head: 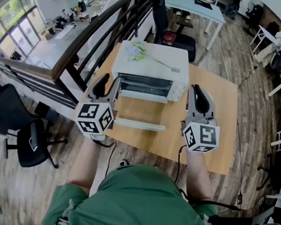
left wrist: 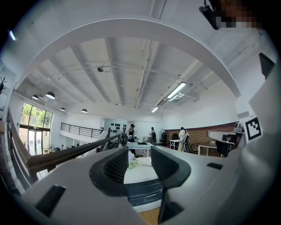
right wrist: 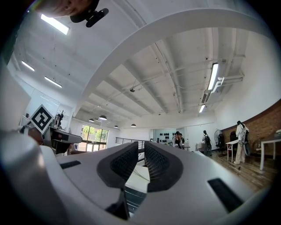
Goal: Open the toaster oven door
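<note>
A wooden table (head: 212, 141) holds a white toaster oven (head: 155, 61) at its far middle. The oven's door (head: 135, 116) lies folded down flat. The left gripper (head: 107, 81) hovers beside the oven's left, jaws apart and empty. The right gripper (head: 200, 93) hovers beside its right, jaws nearly together and empty. Pale flowers (head: 136, 50) rest on top of the oven.

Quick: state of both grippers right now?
Left gripper: open, jaws apart, holding nothing.
Right gripper: shut, jaws nearly together, holding nothing.
</note>
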